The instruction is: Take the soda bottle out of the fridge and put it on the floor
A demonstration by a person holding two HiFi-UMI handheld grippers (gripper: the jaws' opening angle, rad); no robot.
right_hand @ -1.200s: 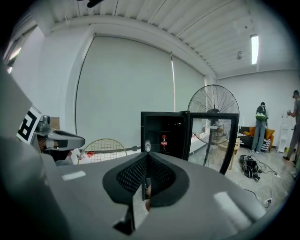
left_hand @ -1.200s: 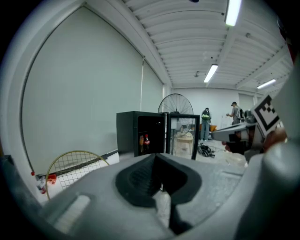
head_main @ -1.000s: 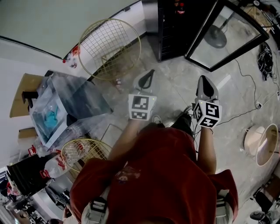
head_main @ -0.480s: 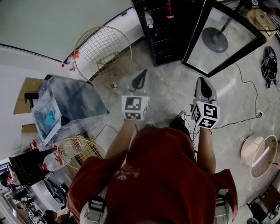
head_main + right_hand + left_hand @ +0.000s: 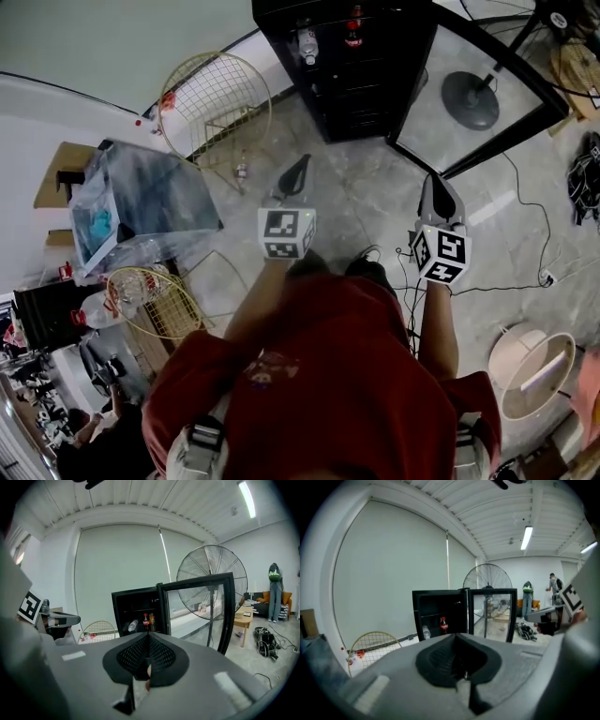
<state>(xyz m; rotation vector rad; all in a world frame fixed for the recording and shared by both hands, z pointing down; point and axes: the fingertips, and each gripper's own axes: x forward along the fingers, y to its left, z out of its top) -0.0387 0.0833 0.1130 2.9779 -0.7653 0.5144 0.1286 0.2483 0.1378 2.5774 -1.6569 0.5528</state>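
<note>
- Left gripper: jaws pressed together, nothing between them.
- Right gripper: jaws pressed together, empty.
- Soda bottle stands in the open fridge, far ahead of both.

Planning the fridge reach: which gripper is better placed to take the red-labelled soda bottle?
Probably left. Both grippers are shut and empty, but the left gripper faces the opening of the black fridge, where the red-labelled soda bottle stands; the right gripper is in front of the open glass door.
</note>
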